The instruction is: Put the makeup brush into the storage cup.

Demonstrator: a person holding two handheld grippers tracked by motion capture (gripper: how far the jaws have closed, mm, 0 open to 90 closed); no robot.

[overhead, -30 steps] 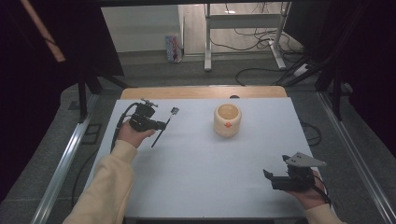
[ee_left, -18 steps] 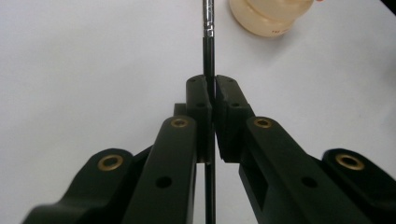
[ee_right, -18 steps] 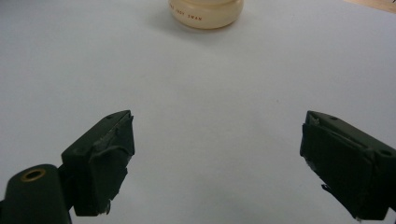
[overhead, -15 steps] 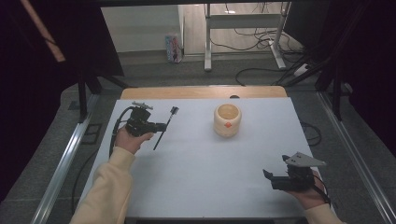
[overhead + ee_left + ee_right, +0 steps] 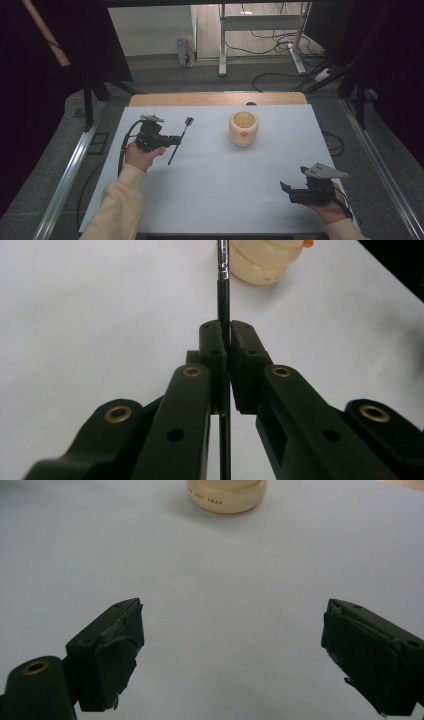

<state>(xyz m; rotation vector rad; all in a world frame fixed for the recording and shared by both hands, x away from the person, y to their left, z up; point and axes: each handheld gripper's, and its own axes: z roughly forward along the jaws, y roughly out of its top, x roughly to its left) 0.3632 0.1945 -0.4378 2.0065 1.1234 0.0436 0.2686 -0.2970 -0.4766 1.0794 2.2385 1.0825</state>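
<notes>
Brush (image 5: 223, 300) clamped in left tool (image 5: 226, 347), right tool (image 5: 232, 645) agape

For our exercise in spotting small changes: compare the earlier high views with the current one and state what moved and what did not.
The left claw, shut on the thin black brush, has shifted slightly toward the table's near-left, carrying the brush with it. The grip is unchanged. The right claw stays open at the near right, and the cream pot has not moved.

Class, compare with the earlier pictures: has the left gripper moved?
Yes. The left gripper, shut on the brush, has shifted slightly right, toward the cup.
</notes>
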